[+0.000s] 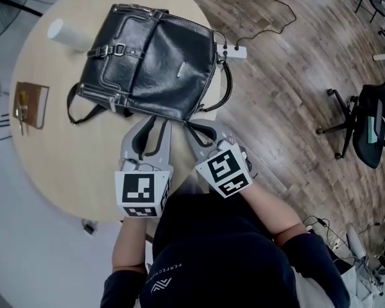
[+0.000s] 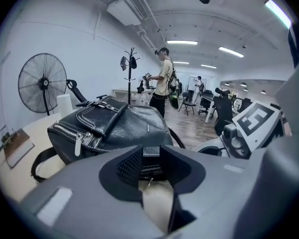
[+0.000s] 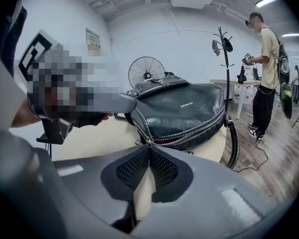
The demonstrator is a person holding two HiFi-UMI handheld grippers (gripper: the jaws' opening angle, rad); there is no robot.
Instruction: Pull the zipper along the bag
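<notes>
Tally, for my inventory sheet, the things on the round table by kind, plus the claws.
Black bag: 1
White cylinder: 1
Brown flat pad: 1
Claws: 2, left claw open, right claw shut on the zipper pull
Total: 5

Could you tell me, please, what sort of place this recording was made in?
Most likely an open-plan office or lab workroom: wheeled office chairs on a wood floor, ceiling strip lights, and a standing fan near a coat stand.
</notes>
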